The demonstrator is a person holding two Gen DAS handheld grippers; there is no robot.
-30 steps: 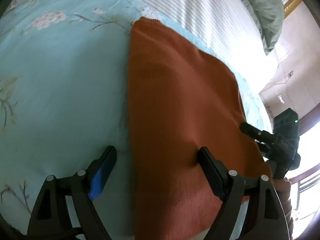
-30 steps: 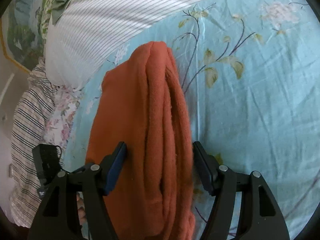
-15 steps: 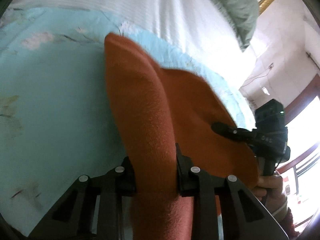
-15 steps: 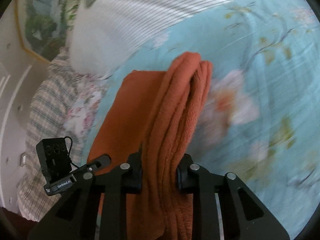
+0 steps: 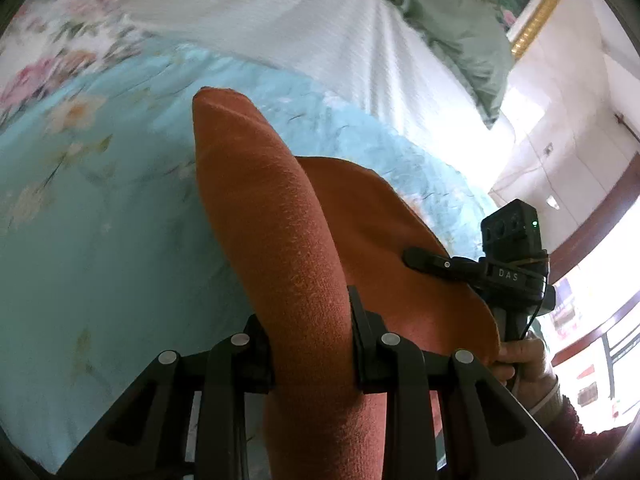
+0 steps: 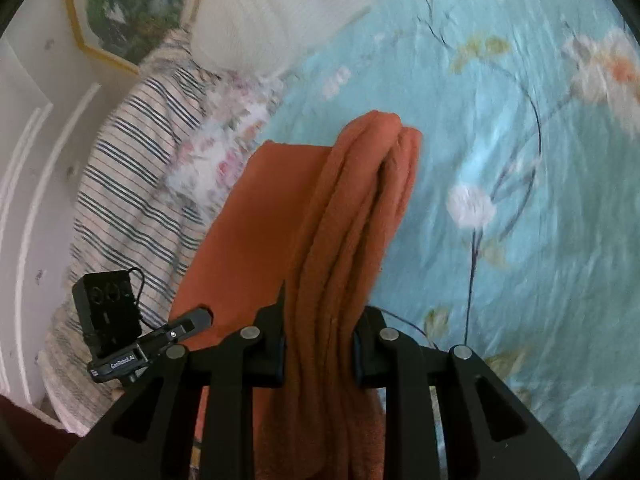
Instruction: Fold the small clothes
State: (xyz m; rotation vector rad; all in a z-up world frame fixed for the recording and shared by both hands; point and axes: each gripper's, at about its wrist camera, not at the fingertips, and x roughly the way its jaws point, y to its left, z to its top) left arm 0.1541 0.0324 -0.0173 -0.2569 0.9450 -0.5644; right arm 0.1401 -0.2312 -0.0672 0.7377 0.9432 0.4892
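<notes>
Now both grippers, wide open a second ago, are clamped on the orange knit garment (image 5: 280, 216): left gripper (image 5: 312, 344) on one bunched edge, right gripper (image 6: 320, 344) on the other. That edge has risen off the blue floral bedsheet (image 5: 100, 248), so the fold-over looks under way.

The rust-orange knitted garment (image 5: 280, 240) runs off the bottom edge in both wrist views, so its lower end stays unseen. Motion blur smears the flowers on the turquoise floral bedsheet (image 6: 520, 200). The gathered folds cover the inner pads of the left claw (image 5: 312, 344).

Garment (image 5: 280, 216) lifted above bedsheet (image 5: 100, 220), pillows (image 5: 280, 16) behind.
</notes>
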